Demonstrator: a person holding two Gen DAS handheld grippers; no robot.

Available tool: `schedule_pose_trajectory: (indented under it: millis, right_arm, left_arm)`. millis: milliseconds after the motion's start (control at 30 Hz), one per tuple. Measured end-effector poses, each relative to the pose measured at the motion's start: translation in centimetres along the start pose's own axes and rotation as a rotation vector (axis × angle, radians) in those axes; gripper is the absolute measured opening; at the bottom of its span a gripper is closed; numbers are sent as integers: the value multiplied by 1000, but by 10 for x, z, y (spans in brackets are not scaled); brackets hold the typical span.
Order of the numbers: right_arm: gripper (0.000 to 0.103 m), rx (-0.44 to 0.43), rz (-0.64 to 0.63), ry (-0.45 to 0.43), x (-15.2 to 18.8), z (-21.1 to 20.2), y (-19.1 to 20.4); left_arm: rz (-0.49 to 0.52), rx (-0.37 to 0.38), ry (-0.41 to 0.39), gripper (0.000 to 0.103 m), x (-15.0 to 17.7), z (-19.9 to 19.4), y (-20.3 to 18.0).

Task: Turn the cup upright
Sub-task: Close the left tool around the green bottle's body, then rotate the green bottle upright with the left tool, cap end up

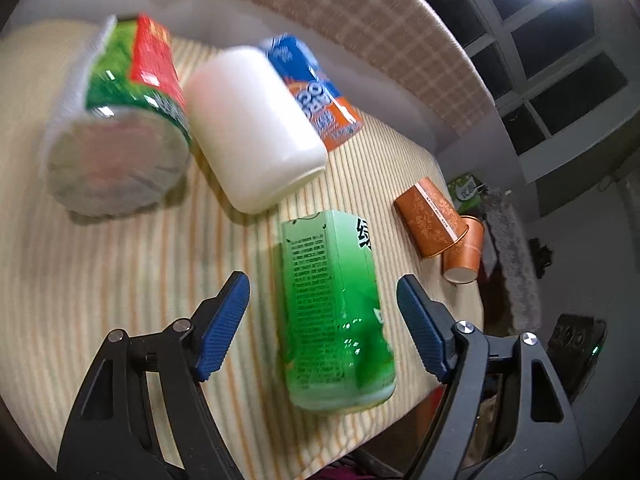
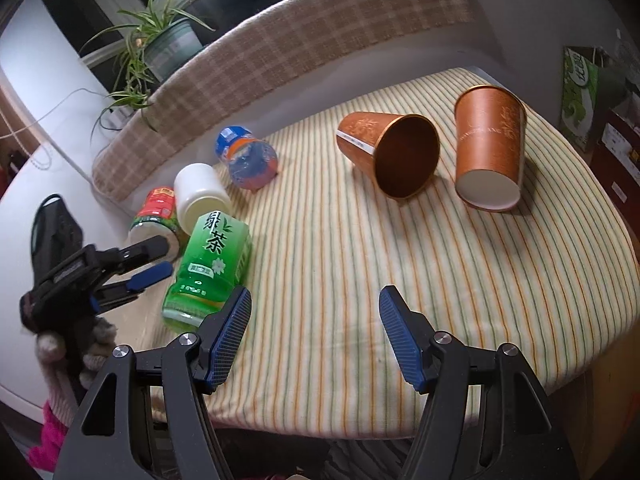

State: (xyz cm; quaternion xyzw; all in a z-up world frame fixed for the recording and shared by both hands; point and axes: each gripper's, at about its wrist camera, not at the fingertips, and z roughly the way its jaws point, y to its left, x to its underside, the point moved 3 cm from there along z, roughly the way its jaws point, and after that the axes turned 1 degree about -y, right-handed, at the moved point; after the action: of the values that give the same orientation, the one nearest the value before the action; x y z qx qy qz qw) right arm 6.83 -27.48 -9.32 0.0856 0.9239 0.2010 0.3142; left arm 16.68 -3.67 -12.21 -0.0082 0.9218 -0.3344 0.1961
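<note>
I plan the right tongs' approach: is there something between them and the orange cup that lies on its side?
Nothing visible. The right tongs are open, and only bare striped cloth lies between them and the tipped orange cup. The green tea bottle lies off to the left, the second orange cup to the right.

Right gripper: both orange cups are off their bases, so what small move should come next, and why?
Probably ease the right gripper forward toward the cup lying on its side. Its jaws are open and empty, well short of both cups, and that cup's open mouth faces the camera. The second cup stands mouth down beside it. The left gripper, also open, straddles a green tea bottle, not a cup.
</note>
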Motion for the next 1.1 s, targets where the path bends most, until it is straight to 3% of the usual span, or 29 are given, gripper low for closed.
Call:
schedule_pose_trajectory:
  millis: [167,467,667,1100]
  right_arm:
    - [66,5,7,-3,2,-3,-4]
    - [66,11,26,1,3,-1,-9]
    - [66,19,32,5,3,-1,-12]
    - [66,18,22,0,1,0,-10]
  left_arm:
    - [-58,41,36,78,-8,12,6]
    - [-70,40,79,74,-11,31,7]
    - [-79,61,104,61,-8,40,6]
    - [21,15,30,59,-3,21,-12]
